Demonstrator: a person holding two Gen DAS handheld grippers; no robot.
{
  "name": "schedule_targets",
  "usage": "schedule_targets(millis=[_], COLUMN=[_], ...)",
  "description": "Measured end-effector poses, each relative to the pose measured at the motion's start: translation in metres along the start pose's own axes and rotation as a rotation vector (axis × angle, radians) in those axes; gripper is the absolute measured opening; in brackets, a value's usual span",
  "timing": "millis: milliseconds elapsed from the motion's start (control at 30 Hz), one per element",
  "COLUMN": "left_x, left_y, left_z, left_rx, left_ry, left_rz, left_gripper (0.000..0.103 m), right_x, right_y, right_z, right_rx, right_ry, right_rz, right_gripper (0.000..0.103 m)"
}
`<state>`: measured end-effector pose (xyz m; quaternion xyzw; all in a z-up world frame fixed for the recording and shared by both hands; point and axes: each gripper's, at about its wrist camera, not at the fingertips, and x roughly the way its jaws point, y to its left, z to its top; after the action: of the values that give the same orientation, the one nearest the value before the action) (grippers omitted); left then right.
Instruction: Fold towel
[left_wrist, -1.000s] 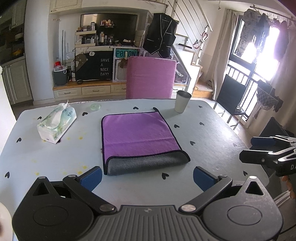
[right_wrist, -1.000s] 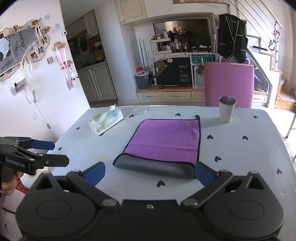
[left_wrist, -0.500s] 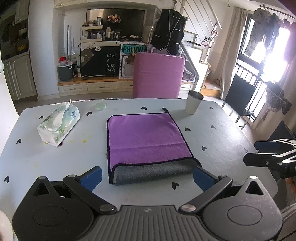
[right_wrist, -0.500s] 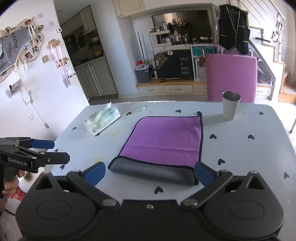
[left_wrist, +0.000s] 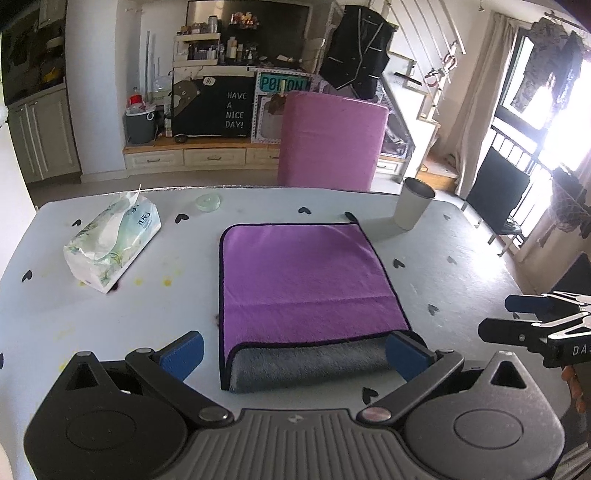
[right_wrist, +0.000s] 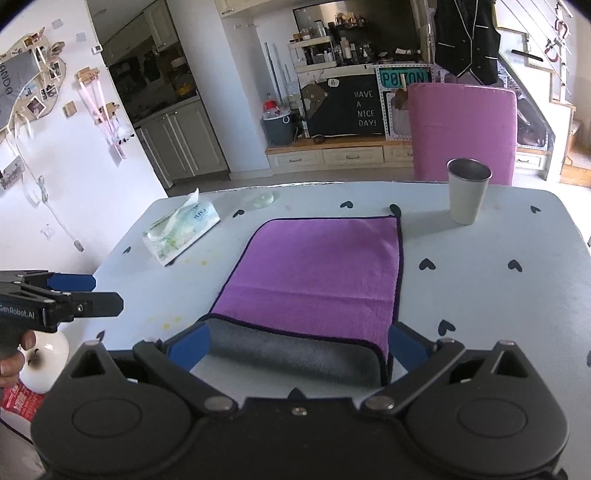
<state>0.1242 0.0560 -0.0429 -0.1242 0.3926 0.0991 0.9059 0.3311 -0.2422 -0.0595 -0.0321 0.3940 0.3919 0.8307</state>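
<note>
A purple towel (left_wrist: 306, 280) with a dark hem lies folded flat on the white table; its grey underside (left_wrist: 306, 363) shows as a roll along the near edge. It also shows in the right wrist view (right_wrist: 317, 273). My left gripper (left_wrist: 293, 352) is open and empty, low over the near edge, with its blue fingertips (left_wrist: 183, 349) either side of the grey fold. My right gripper (right_wrist: 297, 345) is open and empty, also at the near edge, straddling the fold. Each gripper shows at the side of the other's view: right (left_wrist: 532, 319), left (right_wrist: 74, 291).
A tissue pack (left_wrist: 110, 245) lies at the table's far left. A metal cup (left_wrist: 412, 208) stands at the far right, beyond the towel. A small clear disc (left_wrist: 208, 202) lies near the far edge. A purple chair (left_wrist: 332, 142) stands behind the table (left_wrist: 461, 266).
Both grippers have moved forward and lower toward the towel's near edge; the grey fold now lies between each gripper's open fingers. The towel has not moved.
</note>
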Motion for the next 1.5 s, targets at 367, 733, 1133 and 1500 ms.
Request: schedule_targets(millis=[367, 733, 1133, 1500], left_x=[0.056, 0.109, 0.147, 0.164], left_y=[0.014, 0.032, 0.052, 0.057], left_z=[0.013, 0.013, 0.001, -0.006], left_rx=[-0.02, -0.038, -0.092, -0.092], left_ry=[0.018, 0.076, 0.213, 0.3], left_rz=[0.042, 0.046, -0.001, 0.023], left_gripper=[0.103, 0.095, 0.057, 0.036], right_x=[0.054, 0.101, 0.134, 0.144], right_y=[-0.031, -0.059, -0.079, -0.097], right_z=[0.006, 0.004, -0.005, -0.007], right_rx=[0.004, 0.074, 0.097, 0.216], right_ry=[0.011, 0.063, 0.176, 0.262], right_rz=[-0.047, -0.084, -0.057, 0.0], right_gripper=[0.102, 0.102, 0.102, 0.05])
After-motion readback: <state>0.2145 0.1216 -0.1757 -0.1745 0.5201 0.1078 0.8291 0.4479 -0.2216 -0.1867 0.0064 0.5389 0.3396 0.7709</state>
